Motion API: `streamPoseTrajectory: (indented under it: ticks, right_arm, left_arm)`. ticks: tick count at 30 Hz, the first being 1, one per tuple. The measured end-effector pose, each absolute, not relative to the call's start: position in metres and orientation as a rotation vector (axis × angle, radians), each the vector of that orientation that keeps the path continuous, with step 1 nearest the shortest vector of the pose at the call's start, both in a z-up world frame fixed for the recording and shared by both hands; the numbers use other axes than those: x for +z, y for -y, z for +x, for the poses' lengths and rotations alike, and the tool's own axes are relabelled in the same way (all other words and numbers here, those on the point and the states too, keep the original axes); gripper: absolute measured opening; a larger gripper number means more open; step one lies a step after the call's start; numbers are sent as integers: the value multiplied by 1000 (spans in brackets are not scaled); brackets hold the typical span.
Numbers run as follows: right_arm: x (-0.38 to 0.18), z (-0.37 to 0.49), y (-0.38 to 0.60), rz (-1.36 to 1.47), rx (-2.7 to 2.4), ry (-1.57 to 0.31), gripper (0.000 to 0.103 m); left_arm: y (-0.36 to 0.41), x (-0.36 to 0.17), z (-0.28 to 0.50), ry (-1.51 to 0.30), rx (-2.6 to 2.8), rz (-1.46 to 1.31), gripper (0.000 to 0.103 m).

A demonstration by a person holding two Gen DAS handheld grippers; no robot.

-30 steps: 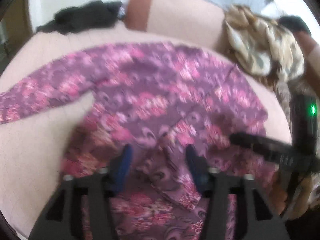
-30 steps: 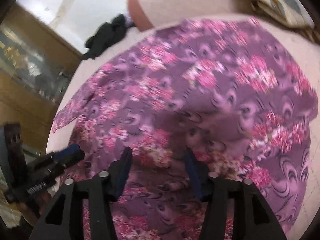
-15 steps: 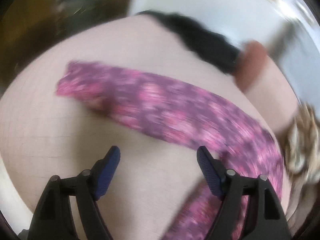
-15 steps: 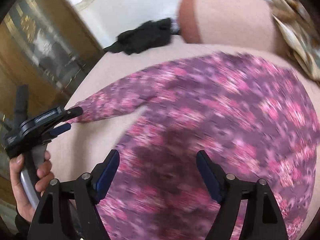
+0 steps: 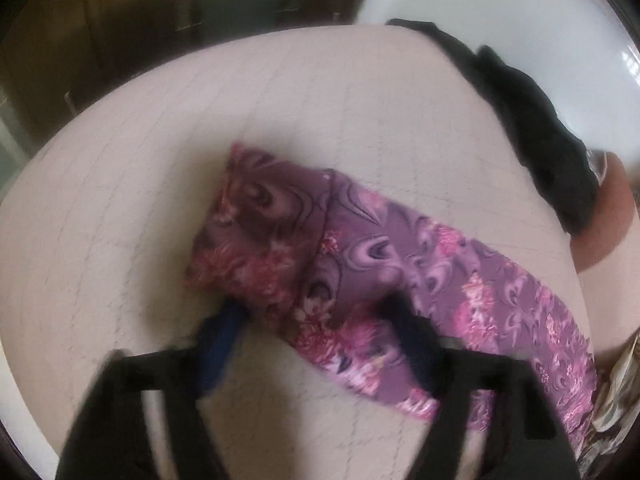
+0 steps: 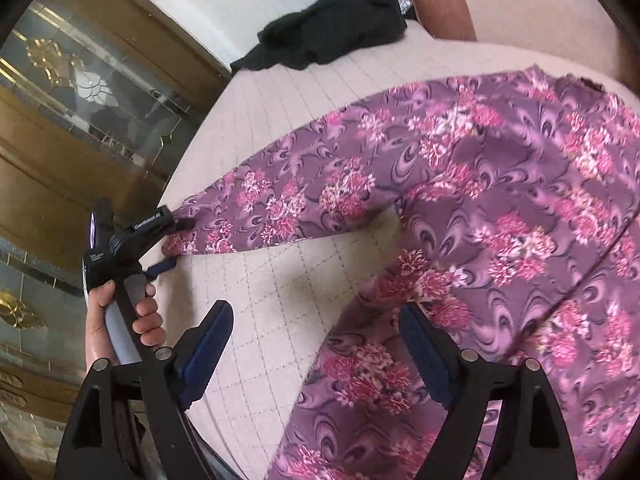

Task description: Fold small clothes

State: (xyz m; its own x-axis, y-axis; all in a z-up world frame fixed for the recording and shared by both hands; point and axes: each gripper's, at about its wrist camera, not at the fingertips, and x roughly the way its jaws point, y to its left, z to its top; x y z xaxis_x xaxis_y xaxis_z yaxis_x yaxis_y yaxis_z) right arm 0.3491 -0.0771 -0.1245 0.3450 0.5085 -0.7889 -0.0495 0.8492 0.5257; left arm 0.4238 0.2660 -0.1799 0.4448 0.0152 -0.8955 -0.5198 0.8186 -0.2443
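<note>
A purple floral garment (image 6: 500,216) lies spread on a beige quilted surface (image 6: 280,280). Its long sleeve (image 5: 360,264) stretches out to the left, with the cuff end turned back on itself. My left gripper (image 5: 316,344) is open, its fingers straddling the sleeve near the cuff; it also shows in the right wrist view (image 6: 172,240) at the sleeve's tip. My right gripper (image 6: 316,364) is open and empty above the garment's lower edge, beside the armpit.
A black garment (image 6: 332,36) lies at the far edge of the surface. A patterned tan cloth (image 5: 616,408) sits at the right. A wooden cabinet with glass doors (image 6: 80,92) stands to the left. A beige cushion (image 6: 520,4) rises behind.
My left gripper moved left from the garment's body out along the sleeve to its cuff. My right gripper pulled back and opened wider. The sleeve's end is now folded over.
</note>
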Motion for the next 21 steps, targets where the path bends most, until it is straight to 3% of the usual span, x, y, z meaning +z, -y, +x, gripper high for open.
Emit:
streamPoseTrajectory:
  ticks: [2, 4, 10, 15, 21]
  right_arm:
    - [-125, 348, 78, 453, 374, -1170, 87]
    - [-123, 347, 81, 453, 368, -1165, 87]
    - [-110, 340, 105, 470, 338, -1133, 86]
    - [-95, 314, 143, 520, 303, -1070, 84]
    - [-84, 269, 213, 602, 221, -979, 83]
  left_arm:
    - [-265, -178, 422, -1077, 332, -584, 15]
    - [-259, -171, 418, -1044, 274, -644, 14]
    - [-193, -85, 393, -756, 188, -339, 13]
    - [-103, -20, 327, -533, -61, -137, 13]
    - [35, -20, 244, -442, -463, 120, 13]
